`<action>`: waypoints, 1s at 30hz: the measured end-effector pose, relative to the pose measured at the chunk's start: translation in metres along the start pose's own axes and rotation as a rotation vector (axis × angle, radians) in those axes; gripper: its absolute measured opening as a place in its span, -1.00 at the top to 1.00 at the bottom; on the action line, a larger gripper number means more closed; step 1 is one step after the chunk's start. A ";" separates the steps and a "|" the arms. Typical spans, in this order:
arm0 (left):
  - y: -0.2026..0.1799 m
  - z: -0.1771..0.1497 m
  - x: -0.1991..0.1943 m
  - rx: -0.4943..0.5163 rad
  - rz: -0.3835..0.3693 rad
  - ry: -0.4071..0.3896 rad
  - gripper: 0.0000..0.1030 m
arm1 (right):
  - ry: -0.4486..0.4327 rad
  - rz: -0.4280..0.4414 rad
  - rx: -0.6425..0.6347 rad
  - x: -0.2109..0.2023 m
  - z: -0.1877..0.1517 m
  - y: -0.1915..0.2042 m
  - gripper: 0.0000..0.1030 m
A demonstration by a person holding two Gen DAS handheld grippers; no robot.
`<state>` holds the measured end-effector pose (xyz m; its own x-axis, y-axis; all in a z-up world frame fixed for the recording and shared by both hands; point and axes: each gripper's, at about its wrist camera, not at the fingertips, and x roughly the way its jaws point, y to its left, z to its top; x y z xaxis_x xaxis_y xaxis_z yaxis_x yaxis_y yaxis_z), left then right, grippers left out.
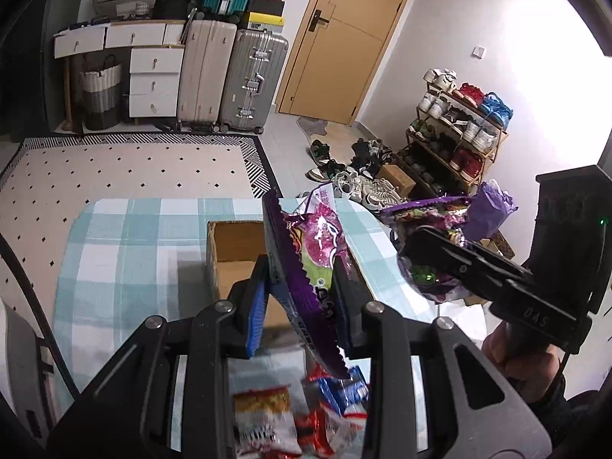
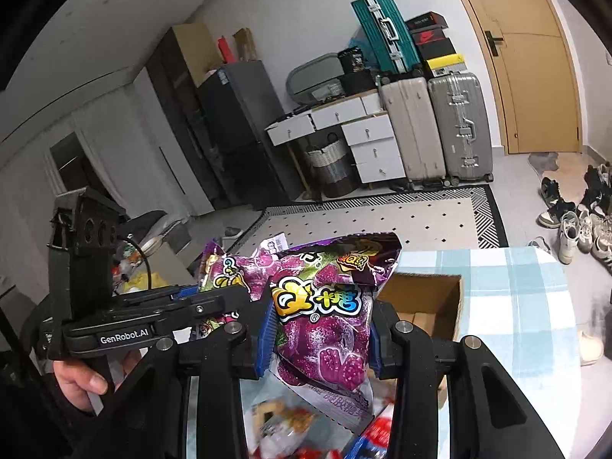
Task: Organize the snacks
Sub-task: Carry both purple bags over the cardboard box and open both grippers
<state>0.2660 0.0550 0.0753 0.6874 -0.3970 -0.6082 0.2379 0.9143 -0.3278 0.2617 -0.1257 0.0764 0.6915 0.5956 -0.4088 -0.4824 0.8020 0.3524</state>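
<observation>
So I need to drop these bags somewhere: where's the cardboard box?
The cardboard box sits open on the checked tablecloth, just ahead of both grippers; in the right wrist view it's right of the held purple bag.

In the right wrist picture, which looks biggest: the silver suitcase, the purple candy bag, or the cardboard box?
1. Purple candy bag, though it's closest to the camera.
2. Silver suitcase.
3. Cardboard box, partly hidden.

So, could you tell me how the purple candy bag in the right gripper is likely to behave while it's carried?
The purple candy bag is probably floppy: its top folds over above the right gripper. Its glossy film looks slippery, so it might slide if the grip loosens. It seems light for its size, hanging from one pinch without visibly stretching.
</observation>
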 end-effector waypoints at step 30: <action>0.051 -0.020 0.133 -0.025 0.126 0.102 -0.49 | 0.086 -0.201 0.021 0.089 -0.047 -0.089 -0.40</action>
<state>0.3560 0.0472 -0.0366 0.6374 -0.2868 -0.7151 0.1361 0.9554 -0.2619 0.3408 -0.1413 -0.0313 0.7236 0.4263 -0.5428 -0.3276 0.9044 0.2735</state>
